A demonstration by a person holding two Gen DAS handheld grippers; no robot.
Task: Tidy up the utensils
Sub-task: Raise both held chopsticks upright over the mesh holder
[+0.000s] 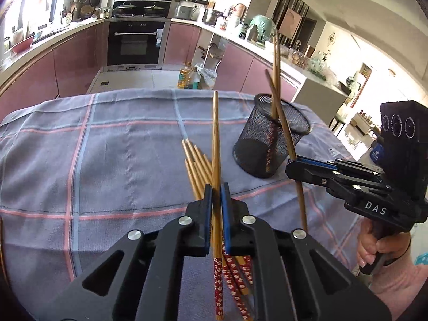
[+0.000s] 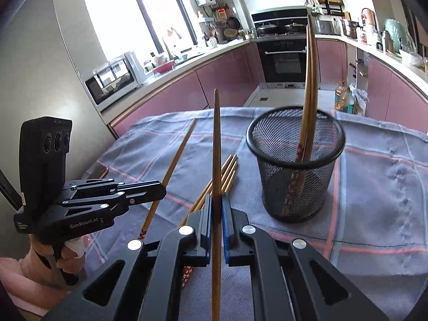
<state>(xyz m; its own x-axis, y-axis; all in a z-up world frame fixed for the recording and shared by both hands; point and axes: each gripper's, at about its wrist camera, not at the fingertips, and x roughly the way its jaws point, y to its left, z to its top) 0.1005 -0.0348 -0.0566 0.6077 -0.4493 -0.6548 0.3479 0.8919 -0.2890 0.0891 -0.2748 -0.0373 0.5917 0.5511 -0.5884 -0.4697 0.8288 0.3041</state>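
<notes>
The surface (image 1: 107,160) is covered by a grey-blue cloth with pink and pale-blue check lines, its far edge facing a kitchen with pink cabinets.

Toward the left, the black left claw (image 1: 216,198) is clamped on one bamboo chopstick with a red flower-patterned handle (image 1: 216,144). The stick runs lengthwise between the blue pads, its plain tip pointing toward the far edge and lifted above the cloth. In the right wrist view this same claw (image 2: 160,187) comes in from the left side, held by a hand (image 2: 67,251) in a pink sleeve.

Under and just right of that claw lies a loose bundle of matching bamboo chopsticks (image 1: 196,165), flat on the cloth around the middle of the surface, tips fanned toward the far edge, red handles toward the near edge.

Further right stands a black wire-mesh cylindrical holder (image 1: 267,144), upright, nearer the right edge. Two chopsticks (image 2: 310,80) lean inside it, handles down.

At the far right, the right claw (image 2: 217,203) is closed on a second bamboo chopstick (image 2: 216,144), plain tip raised and pointing forward. From the left wrist view that claw (image 1: 294,168) sits just beside the holder's near right side, with the person's hand (image 1: 374,248) on its grip.
</notes>
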